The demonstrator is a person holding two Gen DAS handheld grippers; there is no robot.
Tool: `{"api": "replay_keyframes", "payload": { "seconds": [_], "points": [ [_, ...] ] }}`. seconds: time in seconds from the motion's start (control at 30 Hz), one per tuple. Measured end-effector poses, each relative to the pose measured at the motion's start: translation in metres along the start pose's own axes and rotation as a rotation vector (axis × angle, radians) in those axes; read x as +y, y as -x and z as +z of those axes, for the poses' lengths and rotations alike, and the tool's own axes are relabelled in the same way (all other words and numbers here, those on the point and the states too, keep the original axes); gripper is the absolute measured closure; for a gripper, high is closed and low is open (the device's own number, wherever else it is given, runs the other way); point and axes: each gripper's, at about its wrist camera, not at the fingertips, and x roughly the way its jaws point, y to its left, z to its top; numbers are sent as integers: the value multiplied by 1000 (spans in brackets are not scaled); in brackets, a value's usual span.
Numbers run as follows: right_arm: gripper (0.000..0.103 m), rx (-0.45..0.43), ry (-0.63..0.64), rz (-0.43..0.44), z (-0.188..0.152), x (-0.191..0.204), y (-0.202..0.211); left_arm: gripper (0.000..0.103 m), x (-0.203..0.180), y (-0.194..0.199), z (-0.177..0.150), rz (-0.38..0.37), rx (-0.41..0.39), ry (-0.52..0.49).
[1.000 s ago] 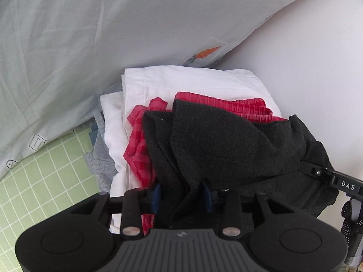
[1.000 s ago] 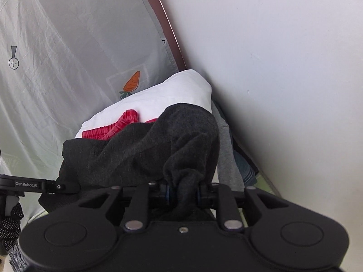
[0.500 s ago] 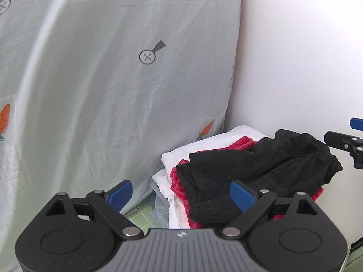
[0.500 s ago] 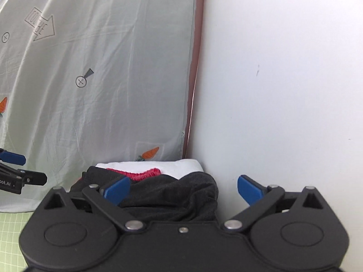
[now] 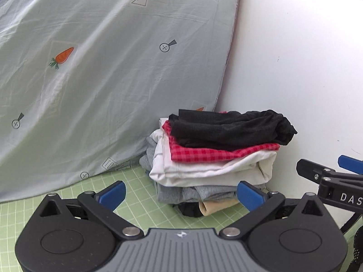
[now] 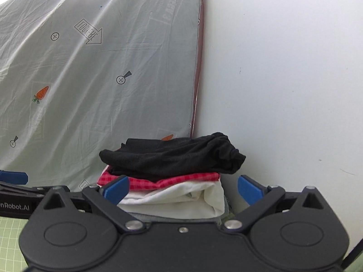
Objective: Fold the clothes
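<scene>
A folded black garment [image 5: 229,129] lies on top of a stack of folded clothes [image 5: 211,165] in the corner; it also shows in the right wrist view [image 6: 172,156]. Below it lie a red checked piece [image 5: 215,153], white pieces and grey ones. My left gripper [image 5: 181,195] is open and empty, a short way in front of the stack. My right gripper [image 6: 182,188] is open and empty, level with the stack's upper layers. The right gripper also shows at the right edge of the left wrist view [image 5: 333,176].
The stack rests on a green grid mat [image 5: 136,188]. A pale sheet with carrot prints [image 5: 102,68] hangs behind on the left. A white wall [image 5: 295,68] stands on the right, close to the stack.
Both grippers let go of the black garment, opened and pulled back from the stack. The black garment now rests on top of the stack.
</scene>
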Motion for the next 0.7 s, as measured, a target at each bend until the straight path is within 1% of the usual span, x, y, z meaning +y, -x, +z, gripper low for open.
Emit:
{"api": "replay_keyframes", "payload": {
  "seconds": [0.07, 0.13, 0.2, 0.33, 0.4, 0.47, 0.57, 0.7],
  "points": [
    [0, 19, -4, -6, -19, 3, 21, 0, 2, 16, -20, 20, 22, -11],
    [0, 39, -9, -8, -37, 8, 38, 0, 3, 36, -42, 54, 24, -30],
    [0, 62, -11, -6, -54, 13, 56, 0, 6, 51, -59, 72, 37, -38],
    [0, 92, -17, -11, -89, 25, 92, 0, 15, 81, -94, 83, 42, -13],
    [0, 113, -28, -6, -104, 29, 107, 0, 20, 92, -110, 78, 60, 12],
    [0, 132, -29, -4, -118, 34, 120, 0, 23, 101, -124, 72, 76, 14],
    [0, 153, -21, -6, -135, 41, 136, 0, 25, 113, -143, 87, 95, 2],
    [0, 162, -5, -13, -147, 47, 151, 0, 28, 127, -159, 94, 112, 3]
  ]
}}
